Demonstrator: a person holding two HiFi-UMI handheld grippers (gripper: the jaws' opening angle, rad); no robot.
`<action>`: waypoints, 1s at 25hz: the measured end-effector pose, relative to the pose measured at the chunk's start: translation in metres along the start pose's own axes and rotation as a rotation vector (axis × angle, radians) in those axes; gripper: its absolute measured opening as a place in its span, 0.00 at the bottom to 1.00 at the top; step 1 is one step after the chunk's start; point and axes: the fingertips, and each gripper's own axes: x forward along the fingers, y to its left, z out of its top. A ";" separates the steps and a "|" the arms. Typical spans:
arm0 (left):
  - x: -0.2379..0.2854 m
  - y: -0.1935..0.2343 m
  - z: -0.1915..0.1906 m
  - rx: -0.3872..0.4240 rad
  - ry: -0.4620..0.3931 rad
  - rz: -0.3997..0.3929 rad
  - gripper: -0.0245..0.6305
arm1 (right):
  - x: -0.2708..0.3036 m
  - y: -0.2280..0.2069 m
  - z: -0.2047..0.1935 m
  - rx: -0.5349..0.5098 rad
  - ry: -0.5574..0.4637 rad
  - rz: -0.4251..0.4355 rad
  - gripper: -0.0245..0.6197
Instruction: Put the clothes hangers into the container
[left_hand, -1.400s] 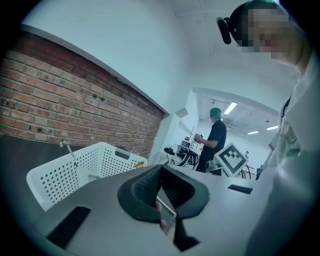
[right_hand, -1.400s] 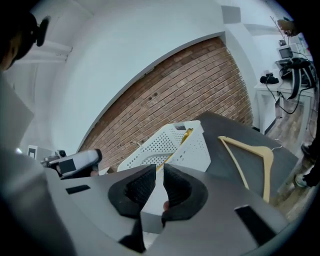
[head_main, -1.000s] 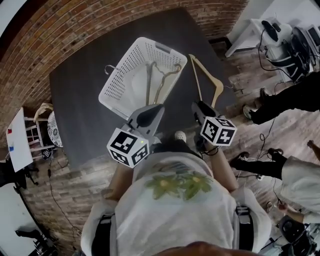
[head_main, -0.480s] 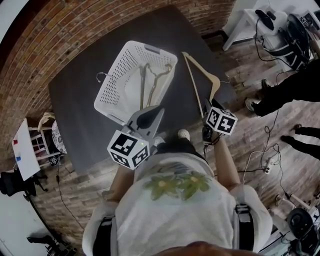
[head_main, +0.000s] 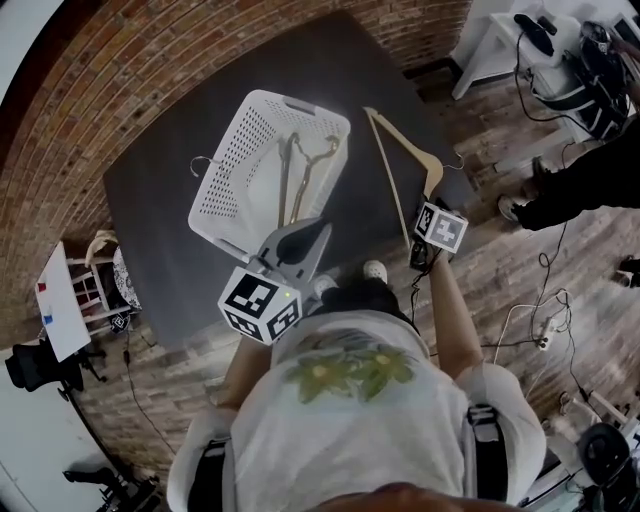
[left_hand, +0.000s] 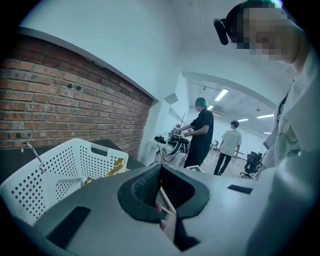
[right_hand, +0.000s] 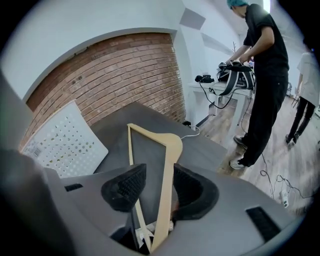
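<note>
A dark tabletop (head_main: 160, 210) carries a white perforated container (head_main: 235, 160) on its left half, with two hangers (head_main: 300, 170) lying inside it. Just to its right a wooden hanger (head_main: 400, 150) lies flat on the tabletop, its near end between the fingers of the right gripper (right_hand: 159, 172), which are spreading and not pinching it. The left gripper (head_main: 315, 230) hovers by the container's near right corner, fingers pressed together on nothing.
</note>
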 end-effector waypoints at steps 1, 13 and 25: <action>0.001 0.001 0.000 -0.003 0.002 0.003 0.08 | 0.005 -0.002 -0.001 -0.002 0.010 -0.007 0.29; 0.002 0.018 -0.007 -0.043 0.018 0.059 0.08 | 0.054 -0.013 -0.019 -0.007 0.120 -0.063 0.29; 0.001 0.026 -0.008 -0.077 0.011 0.057 0.08 | 0.068 -0.012 -0.030 -0.089 0.109 -0.149 0.23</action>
